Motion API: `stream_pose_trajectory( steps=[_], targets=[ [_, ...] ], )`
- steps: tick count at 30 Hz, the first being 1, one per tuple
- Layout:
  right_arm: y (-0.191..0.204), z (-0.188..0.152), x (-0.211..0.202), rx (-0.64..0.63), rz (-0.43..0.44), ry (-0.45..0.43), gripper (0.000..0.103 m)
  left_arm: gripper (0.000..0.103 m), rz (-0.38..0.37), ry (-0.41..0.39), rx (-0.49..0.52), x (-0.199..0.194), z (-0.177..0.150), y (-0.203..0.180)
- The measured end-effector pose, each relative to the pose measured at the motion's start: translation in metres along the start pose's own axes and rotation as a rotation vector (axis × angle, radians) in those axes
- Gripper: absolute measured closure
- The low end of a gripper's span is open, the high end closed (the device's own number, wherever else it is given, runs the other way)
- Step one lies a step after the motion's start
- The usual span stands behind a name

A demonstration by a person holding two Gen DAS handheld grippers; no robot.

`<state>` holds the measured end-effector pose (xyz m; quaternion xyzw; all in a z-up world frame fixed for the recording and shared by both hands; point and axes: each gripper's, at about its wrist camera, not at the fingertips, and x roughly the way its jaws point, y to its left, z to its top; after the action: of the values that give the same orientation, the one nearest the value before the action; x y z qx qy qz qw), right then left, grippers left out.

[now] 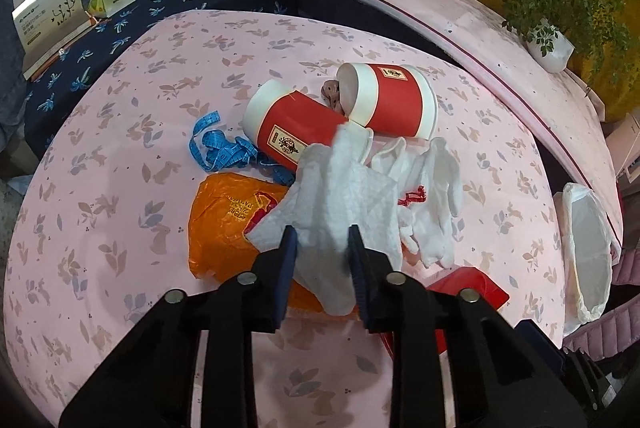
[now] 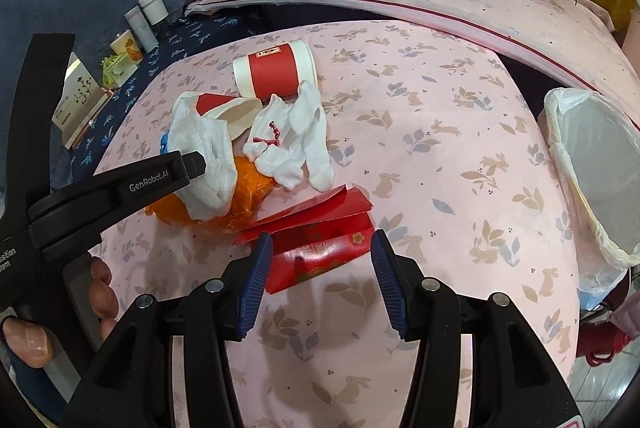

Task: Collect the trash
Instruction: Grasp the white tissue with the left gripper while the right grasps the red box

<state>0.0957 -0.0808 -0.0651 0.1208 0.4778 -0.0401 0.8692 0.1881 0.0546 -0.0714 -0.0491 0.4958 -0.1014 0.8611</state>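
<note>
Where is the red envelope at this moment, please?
In the right wrist view the red envelope lies flat on the pink tablecloth, just ahead of the open right tool, beside the orange bag and below the white gloves.

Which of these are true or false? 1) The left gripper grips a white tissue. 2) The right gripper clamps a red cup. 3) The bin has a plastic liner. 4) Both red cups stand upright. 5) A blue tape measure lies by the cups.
1) The left gripper grips a white tissue: true.
2) False: the right gripper is open, over a red envelope.
3) The bin has a liner: true.
4) False: the near cup and far cup lie on their sides.
5) The blue tape measure lies beside them: true.
</note>
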Motion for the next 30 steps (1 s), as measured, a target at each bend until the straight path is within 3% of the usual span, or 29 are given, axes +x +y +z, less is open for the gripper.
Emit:
stream_pose_trajectory(
  steps=[1, 4, 20, 22, 25, 30],
  targets=[
    [0.0, 0.0, 0.001, 0.003, 0.001, 0.001, 0.053, 0.092, -0.011, 0.0, 0.003, 0.0, 0.0, 0.0],
    [0.0, 0.002, 0.003, 0.018, 0.008, 0.004, 0.053, 0.097, -0.025, -0.006, 0.016, -0.004, -0.002, 0.002],
    [0.004, 0.017, 0.03, 0.095, 0.056, 0.043, 0.054, 0.097, -0.058, -0.058, 0.008, -0.035, -0.005, 0.015],
    [0.004, 0.018, 0.036, 0.094, 0.056, 0.053, 0.061, 0.097, -0.058, -0.06, 0.006, -0.036, -0.005, 0.015],
    [0.003, 0.016, 0.043, 0.091, 0.065, 0.077, 0.087, 0.097, -0.056, -0.061, 0.005, -0.038, -0.005, 0.016],
    [-0.001, 0.016, 0.037, 0.091, 0.073, 0.056, 0.097, 0.097, -0.061, -0.069, 0.005, -0.042, -0.005, 0.013]
  ],
)
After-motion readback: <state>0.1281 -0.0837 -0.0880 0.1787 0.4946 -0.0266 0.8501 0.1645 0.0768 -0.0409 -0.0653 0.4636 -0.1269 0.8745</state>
